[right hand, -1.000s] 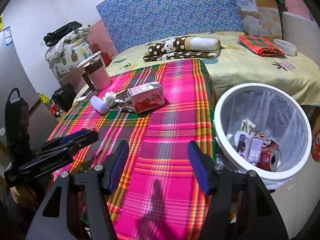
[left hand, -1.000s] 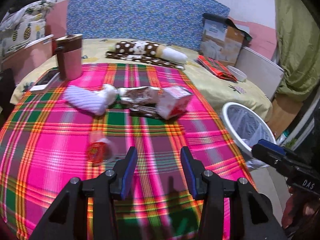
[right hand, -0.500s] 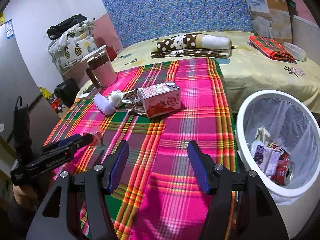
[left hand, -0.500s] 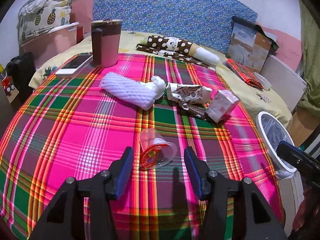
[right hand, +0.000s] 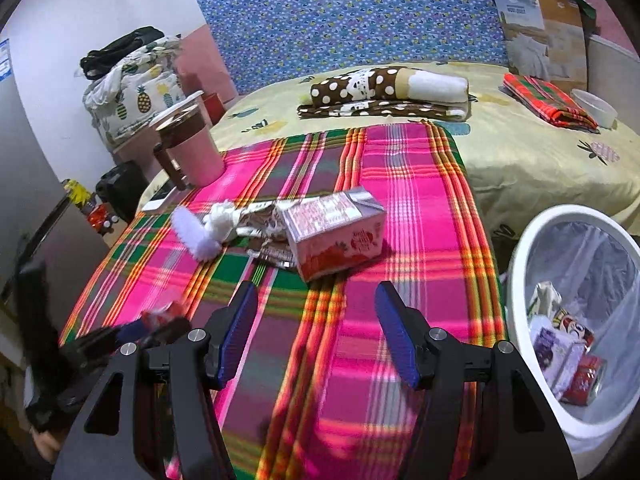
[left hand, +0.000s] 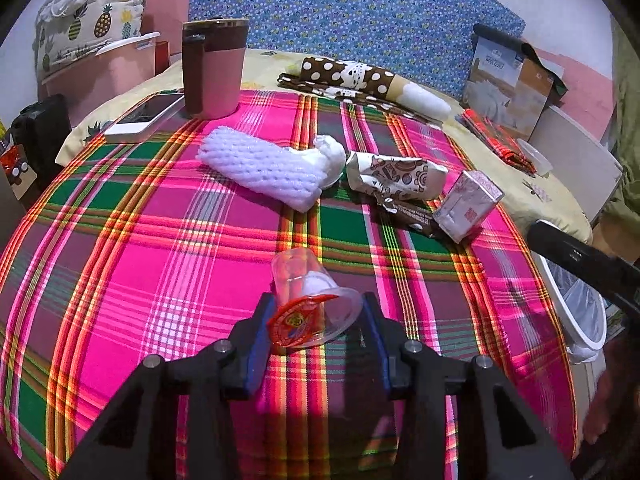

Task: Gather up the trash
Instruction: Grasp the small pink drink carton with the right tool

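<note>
Straddling a clear plastic cup (left hand: 312, 300) that lies on its side on the plaid cloth (left hand: 160, 264), the left gripper (left hand: 316, 316) has just been closing its jaws. The cup's peeled red lid touches the left blue pad; whether the right pad presses the rim I cannot tell. Farther off lie a white foam net sleeve (left hand: 264, 168), a crumpled paper cup (left hand: 396, 176) and a pink milk carton (left hand: 468, 204). A pink mug (left hand: 214, 68) stands at the far left beside a phone (left hand: 146, 114). The right gripper (right hand: 316, 328) hangs spread and empty above the cloth, near the carton. The white bin (right hand: 532, 240) at the right holds a can and cartons.
</note>
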`<action>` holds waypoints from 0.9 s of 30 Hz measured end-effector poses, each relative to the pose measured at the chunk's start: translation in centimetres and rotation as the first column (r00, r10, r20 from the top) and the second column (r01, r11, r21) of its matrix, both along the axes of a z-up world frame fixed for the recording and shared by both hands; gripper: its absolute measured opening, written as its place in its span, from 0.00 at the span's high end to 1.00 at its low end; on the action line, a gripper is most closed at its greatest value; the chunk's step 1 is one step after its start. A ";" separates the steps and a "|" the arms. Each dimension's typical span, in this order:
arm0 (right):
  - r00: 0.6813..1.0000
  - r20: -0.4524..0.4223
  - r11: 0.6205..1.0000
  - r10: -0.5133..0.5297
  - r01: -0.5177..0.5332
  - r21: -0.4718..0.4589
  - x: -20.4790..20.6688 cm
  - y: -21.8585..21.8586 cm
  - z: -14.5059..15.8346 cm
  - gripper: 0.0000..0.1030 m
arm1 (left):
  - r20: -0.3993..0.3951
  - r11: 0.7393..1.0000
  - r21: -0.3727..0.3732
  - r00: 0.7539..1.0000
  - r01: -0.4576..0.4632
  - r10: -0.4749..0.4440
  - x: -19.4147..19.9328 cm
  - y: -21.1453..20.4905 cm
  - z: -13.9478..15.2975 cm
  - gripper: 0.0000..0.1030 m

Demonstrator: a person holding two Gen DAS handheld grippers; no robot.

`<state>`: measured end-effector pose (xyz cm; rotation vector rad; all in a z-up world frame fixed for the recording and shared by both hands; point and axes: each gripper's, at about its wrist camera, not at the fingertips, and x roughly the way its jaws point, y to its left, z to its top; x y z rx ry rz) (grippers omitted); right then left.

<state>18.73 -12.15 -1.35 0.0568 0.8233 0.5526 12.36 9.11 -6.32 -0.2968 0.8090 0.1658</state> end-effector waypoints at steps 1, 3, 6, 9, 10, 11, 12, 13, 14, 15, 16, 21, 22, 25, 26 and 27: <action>1.000 -0.002 1.000 -0.003 0.003 -0.005 0.3 0.4 -0.2 0.39 | 0.002 1.000 -0.001 1.000 0.001 -0.001 0.0 0.1 0.1 0.57; 1.000 -0.007 1.000 -0.008 0.008 -0.020 0.9 1.1 -0.5 0.39 | 0.006 1.000 -0.007 1.000 0.004 -0.004 0.0 0.4 0.2 0.57; 1.000 -0.010 0.999 -0.021 0.021 -0.043 1.7 1.7 -0.9 0.39 | 0.008 1.000 -0.013 1.000 0.011 -0.011 0.1 0.7 0.2 0.57; 0.999 -0.020 0.997 -0.044 0.043 -0.062 2.4 1.3 -1.4 0.39 | 0.006 1.000 -0.020 1.000 0.018 -0.018 0.3 0.9 0.1 0.57; 0.998 -0.022 0.996 -0.054 0.052 -0.067 2.6 0.9 -1.4 0.39 | 0.007 1.000 -0.022 1.000 0.021 -0.021 0.3 0.9 0.0 0.57; 0.998 -0.026 0.996 -0.064 0.062 -0.068 2.6 0.4 -1.4 0.39 | 0.008 0.999 -0.024 1.000 0.024 -0.024 0.3 1.0 0.0 0.57; 0.997 -0.029 0.995 -0.072 0.070 -0.071 2.7 -0.1 -1.4 0.39 | 0.010 0.999 -0.026 1.000 0.026 -0.026 0.3 1.0 0.0 0.57; 0.996 -0.029 0.993 -0.086 0.083 -0.078 2.6 -0.8 -1.3 0.39 | 0.012 0.999 -0.027 1.000 0.029 -0.028 0.3 1.0 0.0 0.57; 0.994 -0.027 0.991 -0.102 0.099 -0.086 2.5 -1.5 -1.3 0.39 | 0.013 0.999 -0.028 0.999 0.030 -0.029 0.3 1.0 0.0 0.57; 0.993 -0.026 0.990 -0.114 0.112 -0.090 2.4 -1.9 -1.2 0.39 | 0.015 0.999 -0.029 0.999 0.031 -0.030 0.3 1.0 0.0 0.57; 0.991 -0.028 0.987 -0.132 0.129 -0.091 2.2 -2.7 -1.1 0.39 | 0.016 0.999 -0.031 0.999 0.031 -0.031 0.3 1.0 0.0 0.57; 0.985 -0.030 0.985 -0.167 0.166 -0.055 1.4 -4.2 -0.2 0.39 | 0.021 0.999 -0.037 0.999 0.033 -0.032 0.4 0.9 0.0 0.57; 0.987 -0.025 0.986 -0.160 0.158 -0.048 1.2 -3.9 -0.1 0.39 | 0.020 0.999 -0.037 0.999 0.033 -0.032 0.3 0.9 0.0 0.57; 0.991 -0.019 0.990 -0.135 0.134 -0.038 1.3 -2.3 0.1 0.38 | 0.021 0.999 -0.036 0.999 0.032 -0.031 0.3 0.9 0.1 0.57; 0.991 -0.020 0.991 -0.133 0.132 -0.037 1.4 -1.9 0.0 0.38 | 0.022 0.999 -0.035 0.999 0.031 -0.030 0.3 0.9 0.1 0.57; 0.991 -0.021 0.991 -0.132 0.132 -0.036 1.7 -1.4 -0.1 0.38 | 0.022 0.999 -0.035 0.999 0.030 -0.030 0.3 0.9 0.1 0.57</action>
